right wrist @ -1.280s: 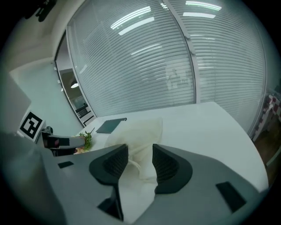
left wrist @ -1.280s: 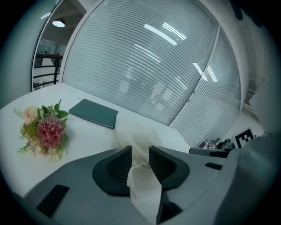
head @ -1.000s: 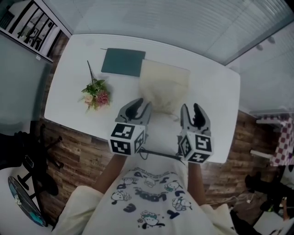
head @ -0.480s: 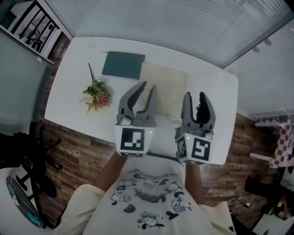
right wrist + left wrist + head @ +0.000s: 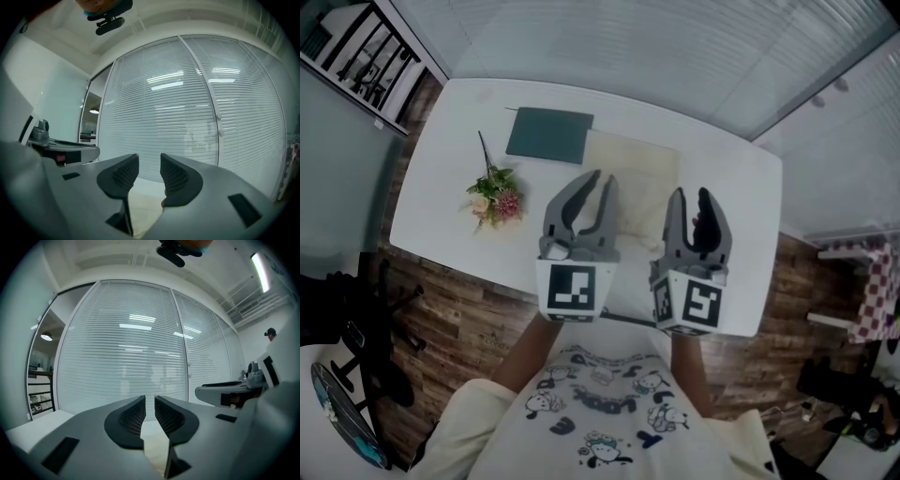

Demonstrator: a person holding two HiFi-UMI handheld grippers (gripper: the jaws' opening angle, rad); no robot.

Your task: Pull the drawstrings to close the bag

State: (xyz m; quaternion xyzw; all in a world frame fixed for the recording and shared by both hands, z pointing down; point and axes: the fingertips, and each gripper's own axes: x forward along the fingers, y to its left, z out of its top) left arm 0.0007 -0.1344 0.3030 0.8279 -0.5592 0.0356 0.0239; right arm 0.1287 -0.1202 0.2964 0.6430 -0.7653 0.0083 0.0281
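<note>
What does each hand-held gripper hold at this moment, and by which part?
Nothing is held. The left hand-held gripper and the right hand-held gripper are closing their jaws with nothing between them; the cream bag lies apart on the table.

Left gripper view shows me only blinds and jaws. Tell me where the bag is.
Observer: The cream bag lies flat on the white table, near its middle.
Operator: Name what's beside it.
Observer: A dark green pad sits at its far left corner; a flower bunch lies further left.
Operator: Now report my other side.
Observer: The right hand-held gripper is over the table's near side, jaws closing, nothing between them.
</note>
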